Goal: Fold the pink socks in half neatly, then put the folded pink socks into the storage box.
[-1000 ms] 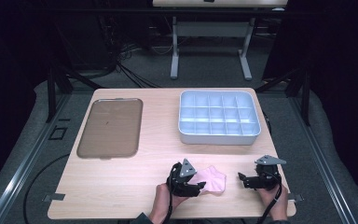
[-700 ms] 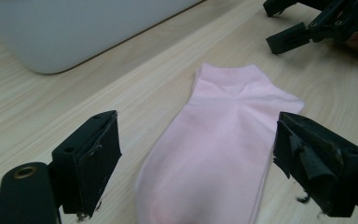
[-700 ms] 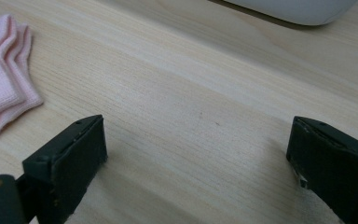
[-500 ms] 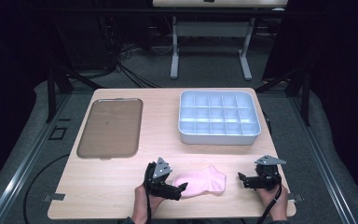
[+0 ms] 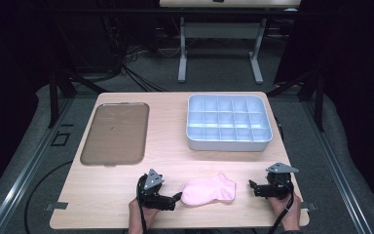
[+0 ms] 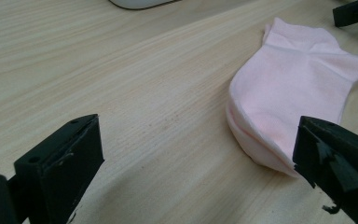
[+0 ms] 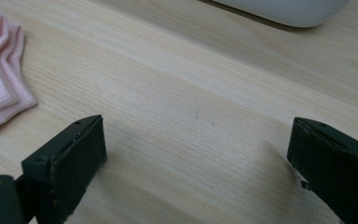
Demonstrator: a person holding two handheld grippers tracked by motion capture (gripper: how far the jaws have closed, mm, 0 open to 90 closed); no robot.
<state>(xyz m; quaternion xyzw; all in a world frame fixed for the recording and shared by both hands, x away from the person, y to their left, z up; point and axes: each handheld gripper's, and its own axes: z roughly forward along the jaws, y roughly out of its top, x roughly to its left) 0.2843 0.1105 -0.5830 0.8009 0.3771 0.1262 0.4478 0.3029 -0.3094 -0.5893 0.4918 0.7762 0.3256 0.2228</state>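
Pink sock (image 5: 208,189) lies flat on the table (image 5: 170,141), near edge, well in front of the compartment tray (image 5: 229,122). Left gripper (image 5: 175,199) just left of the sock, jaws spread, probably lining up on the toe. Right gripper (image 5: 251,187) right of the sock, released, waiting. Left gripper view reveals doubled toe layers (image 6: 256,149).

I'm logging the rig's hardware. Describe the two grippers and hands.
Both the left gripper and the right gripper are black, each with two blocky, square-ended jaws and a grey three-cornered plate on top. A black cable trails back from each. The hands are bare; no sleeves are in sight.
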